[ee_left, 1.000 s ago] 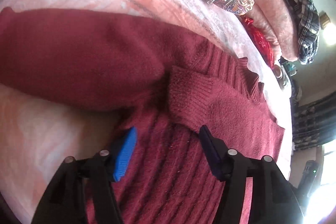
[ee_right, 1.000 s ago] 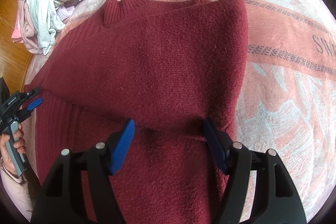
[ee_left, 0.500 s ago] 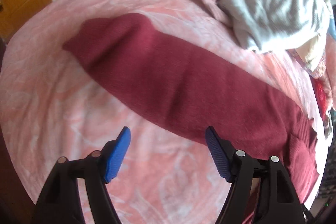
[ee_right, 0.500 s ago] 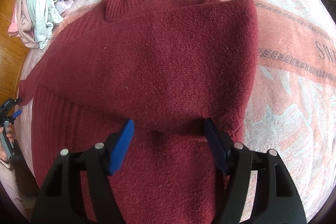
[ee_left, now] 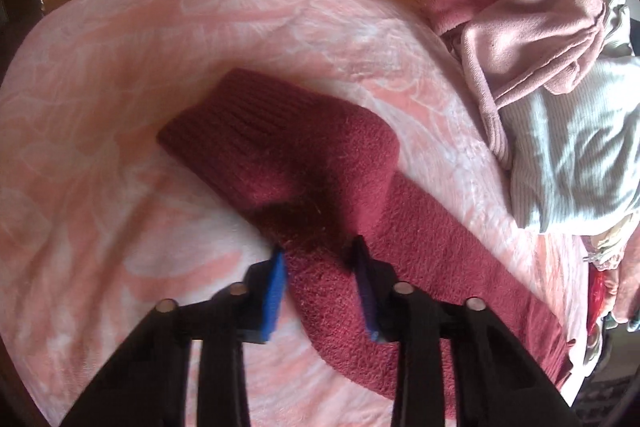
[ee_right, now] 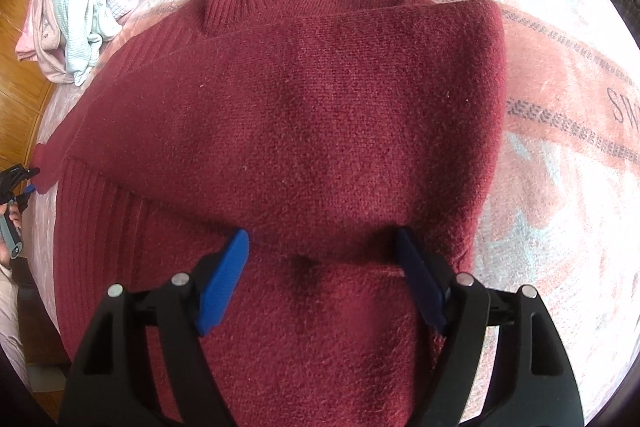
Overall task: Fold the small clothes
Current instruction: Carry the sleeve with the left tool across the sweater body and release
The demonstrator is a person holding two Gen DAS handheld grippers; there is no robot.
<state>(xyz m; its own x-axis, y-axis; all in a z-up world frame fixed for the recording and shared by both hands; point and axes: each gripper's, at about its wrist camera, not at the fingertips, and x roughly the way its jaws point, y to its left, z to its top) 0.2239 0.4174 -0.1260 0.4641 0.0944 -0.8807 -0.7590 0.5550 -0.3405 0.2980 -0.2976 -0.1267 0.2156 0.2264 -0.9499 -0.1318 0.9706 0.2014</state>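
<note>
Maroon sweater (ee_right: 288, 115) lies flat on the pink blanket (ee_right: 560, 187), collar toward the far edge, one side folded over the body. Its free sleeve (ee_left: 288, 147) runs out toward the blanket's near-left edge, cuff end bunched up.

Left gripper (ee_left: 320, 267): jaws have just been closing, now narrow and pinching the sleeve just behind the cuff, knit squeezed between the blue pads (ee_left: 274, 291).

Right gripper (ee_right: 320, 267): jaws wide and have just been opening further, straddling the folded edge over the sweater's lower body; pads not pressing the fabric.

Heap of pink and white clothes (ee_left: 540, 67) sits at the blanket's far corner.
</note>
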